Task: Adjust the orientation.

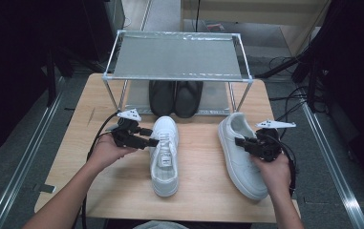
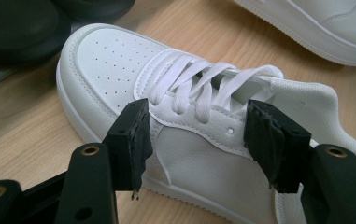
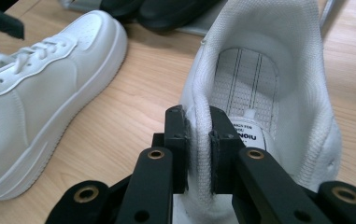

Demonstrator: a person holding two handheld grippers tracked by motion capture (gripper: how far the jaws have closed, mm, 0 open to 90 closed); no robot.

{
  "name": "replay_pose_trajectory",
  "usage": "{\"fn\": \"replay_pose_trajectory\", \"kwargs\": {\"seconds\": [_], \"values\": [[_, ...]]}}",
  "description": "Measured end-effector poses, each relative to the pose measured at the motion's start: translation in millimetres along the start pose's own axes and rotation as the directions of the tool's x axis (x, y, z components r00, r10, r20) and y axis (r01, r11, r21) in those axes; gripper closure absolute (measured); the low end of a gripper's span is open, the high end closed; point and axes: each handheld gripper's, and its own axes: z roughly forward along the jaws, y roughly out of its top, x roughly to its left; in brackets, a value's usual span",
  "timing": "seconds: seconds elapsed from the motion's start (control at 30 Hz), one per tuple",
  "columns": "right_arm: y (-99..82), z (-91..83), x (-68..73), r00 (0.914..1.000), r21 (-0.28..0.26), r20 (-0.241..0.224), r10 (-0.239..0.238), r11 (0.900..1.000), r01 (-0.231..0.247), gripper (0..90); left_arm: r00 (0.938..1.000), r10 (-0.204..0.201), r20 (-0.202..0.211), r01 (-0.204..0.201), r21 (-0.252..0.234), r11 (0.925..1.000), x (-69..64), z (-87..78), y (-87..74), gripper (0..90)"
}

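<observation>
White shoes (image 1: 164,155) both sit on the table (image 1: 122,191), not yet on the rack (image 1: 177,55) by the black pair (image 1: 175,98). The right gripper (image 3: 198,140) pinches one shoe's (image 3: 264,93) side wall. The left gripper (image 2: 196,140) is wide apart around the other.

A light wooden table (image 1: 122,191) stands on a grey carpeted floor (image 1: 22,143), with metal rails (image 1: 19,164) running along the floor on both sides. At the table's far edge sits a metal-framed rack (image 1: 177,55) with a grey mesh top shelf, and a pair of black shoes (image 1: 175,98) rests on its lower level. Dark equipment, possibly stands or curtains, fills the left and right edges. Black cables (image 1: 284,62) lie on the floor at the right. Beyond the rack a pale wooden panel (image 1: 251,12) shows.
</observation>
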Motion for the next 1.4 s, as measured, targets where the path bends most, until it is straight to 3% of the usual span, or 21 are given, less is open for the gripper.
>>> {"fn": "replay_pose_trajectory", "kwargs": {"seconds": [0.5,0.9,1.07,1.23,1.4], "values": [[7.7,25.9,44.1,0.9920,0.034,-0.098,-0.080,0.9959,0.084,81.8,1.0000,0.000,-0.002,0.000,0.006,1.0000,-0.1,0.5,-0.5,41.4],[10.1,54.9,69.5,0.9838,0.062,-0.140,-0.113,0.9906,0.122,81.8,1.0000,0.000,-0.002,0.000,0.009,1.0000,-0.8,-0.8,-3.0,41.3],[8.2,67.2,72.4,0.9810,0.067,-0.150,-0.123,0.9887,0.134,81.0,1.0000,-0.001,-0.003,0.001,0.012,0.9999,-1.0,-1.8,-4.8,41.1],[7.1,68.1,69.3,0.9795,0.055,-0.159,-0.123,0.9895,0.134,77.0,1.0000,0.000,-0.008,0.000,0.013,0.9999,-1.5,-2.7,-6.4,41.1],[8.9,46.7,66.9,0.9814,-0.020,-0.144,-0.127,0.9919,0.126,75.1,0.9999,-0.001,-0.010,0.001,0.010,0.9999,-1.1,-3.8,-6.6,41.0]]}}
